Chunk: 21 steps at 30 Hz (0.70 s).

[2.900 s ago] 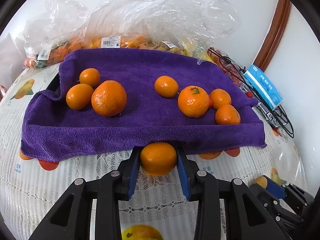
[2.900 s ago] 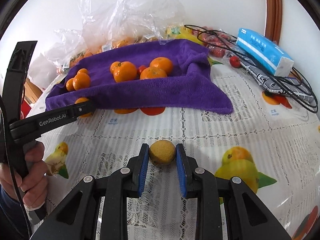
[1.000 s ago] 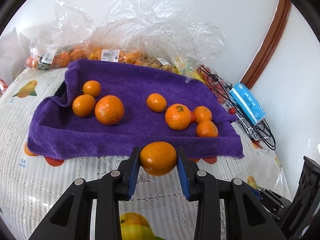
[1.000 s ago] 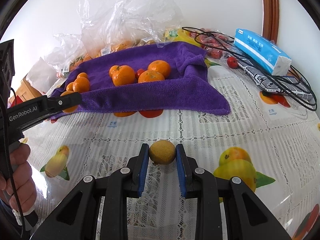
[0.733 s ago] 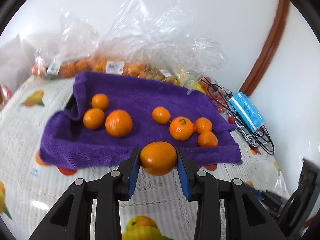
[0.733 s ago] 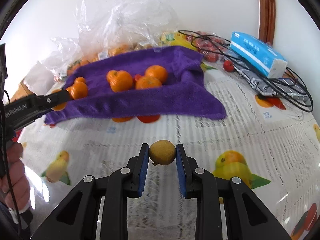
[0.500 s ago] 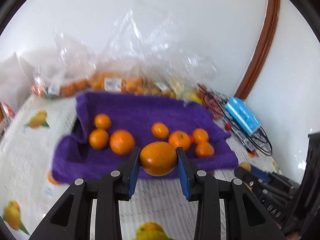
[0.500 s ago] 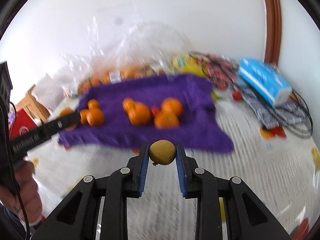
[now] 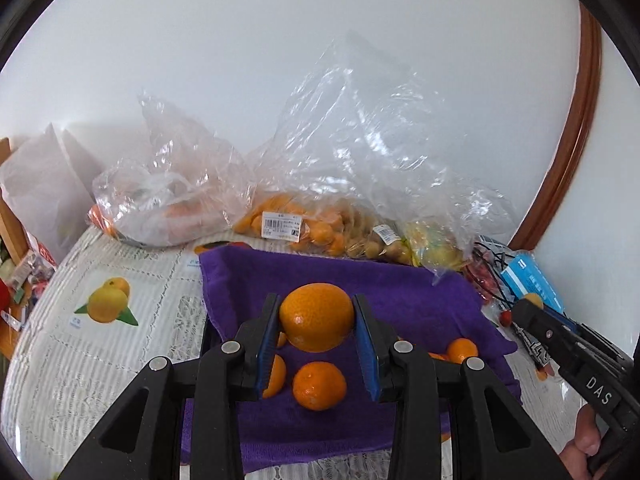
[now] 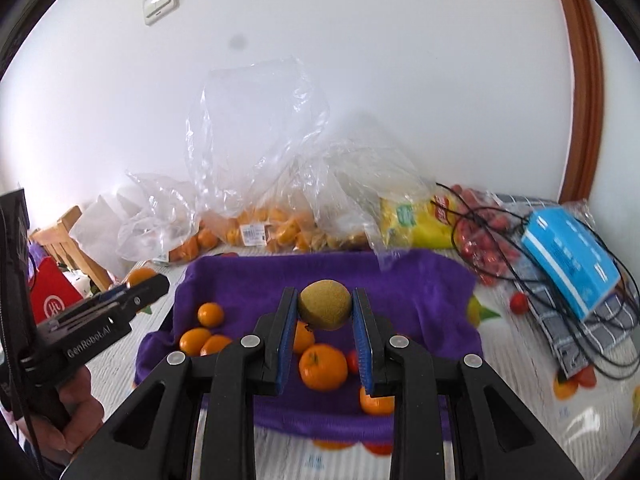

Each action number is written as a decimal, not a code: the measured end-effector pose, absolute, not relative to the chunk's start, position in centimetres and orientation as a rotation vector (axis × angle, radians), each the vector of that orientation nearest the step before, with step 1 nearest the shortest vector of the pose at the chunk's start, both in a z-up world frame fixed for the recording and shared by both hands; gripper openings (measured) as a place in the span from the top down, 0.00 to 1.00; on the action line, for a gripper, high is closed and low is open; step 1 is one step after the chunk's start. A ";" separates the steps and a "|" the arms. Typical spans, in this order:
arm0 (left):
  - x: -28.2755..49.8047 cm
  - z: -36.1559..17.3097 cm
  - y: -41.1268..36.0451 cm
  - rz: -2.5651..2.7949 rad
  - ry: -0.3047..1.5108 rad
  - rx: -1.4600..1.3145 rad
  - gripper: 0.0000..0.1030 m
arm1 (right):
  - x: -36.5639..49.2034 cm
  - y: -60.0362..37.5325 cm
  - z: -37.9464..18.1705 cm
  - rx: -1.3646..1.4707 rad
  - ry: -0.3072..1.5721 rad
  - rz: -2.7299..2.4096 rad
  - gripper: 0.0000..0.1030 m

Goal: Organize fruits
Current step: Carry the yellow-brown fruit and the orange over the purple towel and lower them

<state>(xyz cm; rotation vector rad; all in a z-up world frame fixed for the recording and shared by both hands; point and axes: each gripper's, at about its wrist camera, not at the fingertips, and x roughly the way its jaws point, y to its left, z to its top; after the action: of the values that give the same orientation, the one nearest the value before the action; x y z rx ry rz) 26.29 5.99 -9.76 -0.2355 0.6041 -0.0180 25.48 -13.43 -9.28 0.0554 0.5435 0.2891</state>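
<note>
While both my grippers hang above the table, each one carries a fruit. My left gripper [image 9: 316, 332] has its blue pads clamped on an orange [image 9: 316, 317], held in the air over the purple towel [image 9: 420, 304]. My right gripper [image 10: 325, 334] is clamped on a small yellow-brown fruit [image 10: 325, 304], also above the towel. On the towel lie several loose oranges: from the left wrist view one [image 9: 319, 386] is directly under the held orange, and from the right wrist view a group of three [image 10: 202, 332] lies at the left side and a bigger one [image 10: 323, 366] near the middle. Behind the towel, against the wall, stand clear plastic bags [image 9: 360, 168] with more fruit inside. A blue packet [image 10: 568, 268] lies at the right on black cables [image 10: 532, 280]. The tablecloth [image 9: 100, 344] is white lace with fruit prints.
</note>
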 end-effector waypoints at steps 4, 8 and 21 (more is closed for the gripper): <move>26.7 -12.0 6.2 -0.003 0.635 -0.215 0.67 | 26.3 -13.9 -11.5 0.091 0.541 0.311 0.74; 26.8 -13.0 6.5 0.009 0.647 -0.211 0.67 | 26.9 -14.6 -13.3 0.102 0.585 0.294 0.74; 27.2 -13.9 6.5 -0.005 0.662 -0.230 0.67 | 27.2 -15.8 -13.9 0.122 0.592 0.237 0.74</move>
<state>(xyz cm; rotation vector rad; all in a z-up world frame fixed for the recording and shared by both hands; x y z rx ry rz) 27.21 6.47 -13.91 -0.2300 0.6624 -0.0045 27.25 -15.85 -13.90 0.1218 0.5916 0.2367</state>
